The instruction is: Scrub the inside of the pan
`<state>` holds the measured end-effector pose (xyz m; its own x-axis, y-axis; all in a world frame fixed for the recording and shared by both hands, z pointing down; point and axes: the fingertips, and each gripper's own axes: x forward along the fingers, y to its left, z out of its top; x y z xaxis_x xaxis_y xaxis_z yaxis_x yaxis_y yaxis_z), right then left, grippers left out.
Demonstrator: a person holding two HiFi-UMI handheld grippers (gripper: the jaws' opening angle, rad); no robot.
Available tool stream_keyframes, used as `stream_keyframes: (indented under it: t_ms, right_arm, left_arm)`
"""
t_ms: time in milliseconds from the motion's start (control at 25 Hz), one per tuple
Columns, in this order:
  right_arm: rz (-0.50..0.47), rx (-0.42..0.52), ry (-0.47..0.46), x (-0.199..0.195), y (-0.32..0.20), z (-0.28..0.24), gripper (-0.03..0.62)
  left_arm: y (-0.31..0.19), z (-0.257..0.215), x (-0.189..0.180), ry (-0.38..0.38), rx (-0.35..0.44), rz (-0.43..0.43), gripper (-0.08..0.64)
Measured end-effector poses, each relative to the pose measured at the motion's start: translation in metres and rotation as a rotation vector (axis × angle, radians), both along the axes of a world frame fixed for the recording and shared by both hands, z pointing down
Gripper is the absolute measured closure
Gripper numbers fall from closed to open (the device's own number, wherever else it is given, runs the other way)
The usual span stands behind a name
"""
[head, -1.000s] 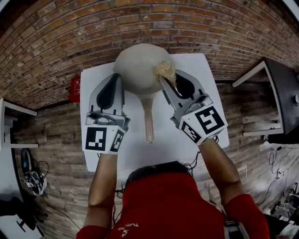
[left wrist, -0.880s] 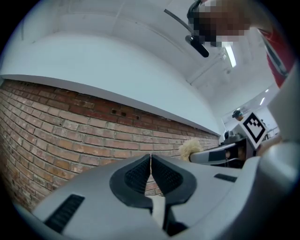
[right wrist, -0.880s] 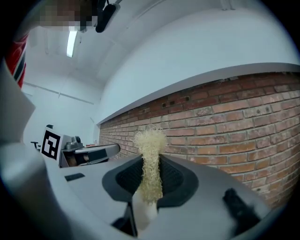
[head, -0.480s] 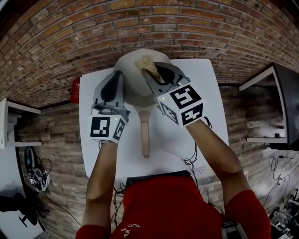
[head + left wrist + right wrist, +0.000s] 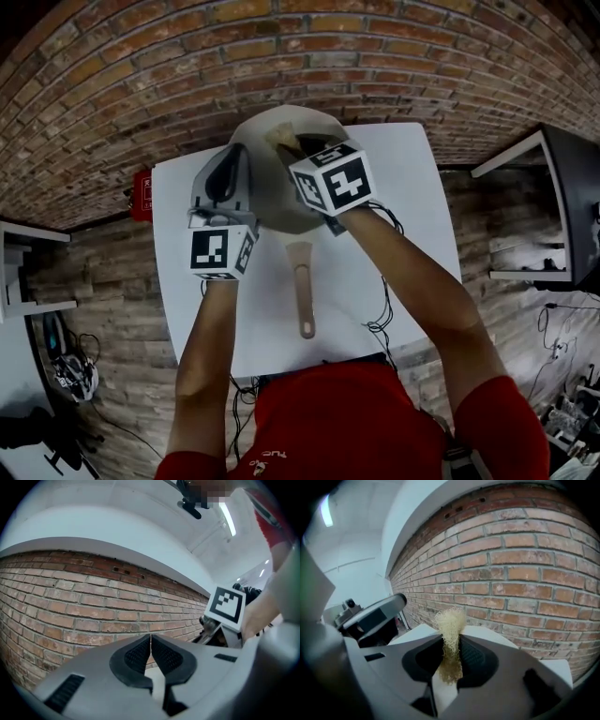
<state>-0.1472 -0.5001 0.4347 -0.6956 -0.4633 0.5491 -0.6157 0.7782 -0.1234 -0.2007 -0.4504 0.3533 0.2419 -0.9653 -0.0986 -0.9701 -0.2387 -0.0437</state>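
A beige pan lies on the white table, its handle pointing toward me. My right gripper hangs over the pan's far part, shut on a straw-coloured fibre scrubber. That scrubber sticks up between the right gripper's dark pads. At the pan's left rim, my left gripper has its pads closed together. In the left gripper view, the left gripper shows nothing between its pads, and the pan is hidden. The right gripper's marker cube shows to the right.
A brick wall runs just behind the table. A red object sits off the table's left edge. A dark desk stands to the right, and cables lie on the floor at the left.
My right gripper has carried the scrubber leftward from the pan's right rim to over its far middle. The left gripper stays by the pan's left rim.
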Motion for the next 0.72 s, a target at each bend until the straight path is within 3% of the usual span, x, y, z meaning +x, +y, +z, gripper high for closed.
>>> stream_keyframes:
  t_ms: [360, 720]
  right_arm:
    - [0.076, -0.279, 0.216, -0.026, -0.031, 0.101, 0.505]
    - [0.059, -0.331, 0.341, -0.046, -0.035, 0.145, 0.505]
  left_arm:
    - [-0.019, 0.004, -0.029, 0.016, 0.003, 0.001, 0.540]
    - [-0.027, 0.017, -0.043, 0.020, -0.020, 0.004, 0.540]
